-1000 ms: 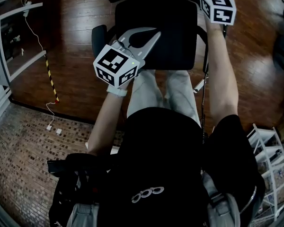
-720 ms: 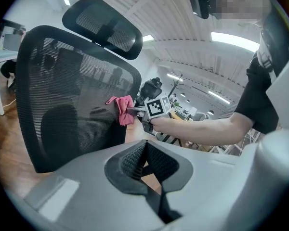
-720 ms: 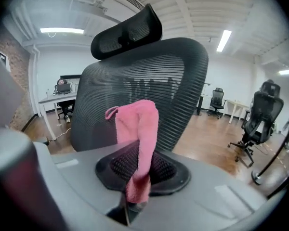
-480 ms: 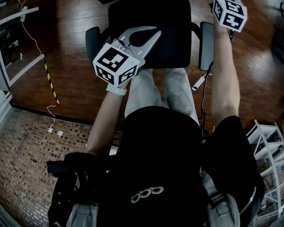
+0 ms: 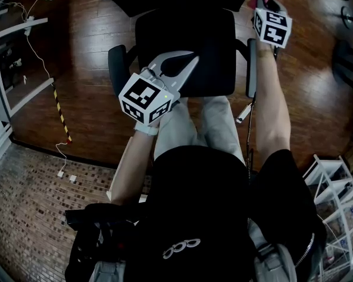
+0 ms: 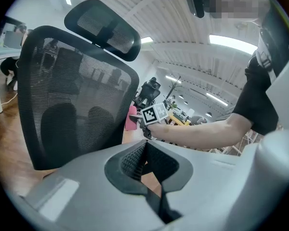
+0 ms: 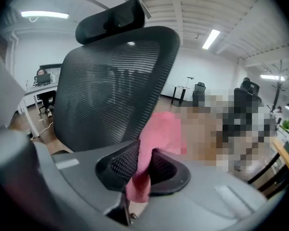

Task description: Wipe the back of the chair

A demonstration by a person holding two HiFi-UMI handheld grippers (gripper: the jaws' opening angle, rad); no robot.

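At left-centre of the head view, the left gripper (image 5: 183,60) hovers over the seat (image 5: 188,40), its jaws pressed together on nothing and the arm bent at the elbow. The chair back (image 6: 72,95) stands upright ahead of it, long axis running top to bottom. At upper right, the right gripper (image 5: 263,2), on an outstretched arm, pinches a pink cloth (image 7: 160,131). The back lies just left of these jaws, so this hand is the nearer for wiping. Whether the cloth touches the mesh I cannot tell.
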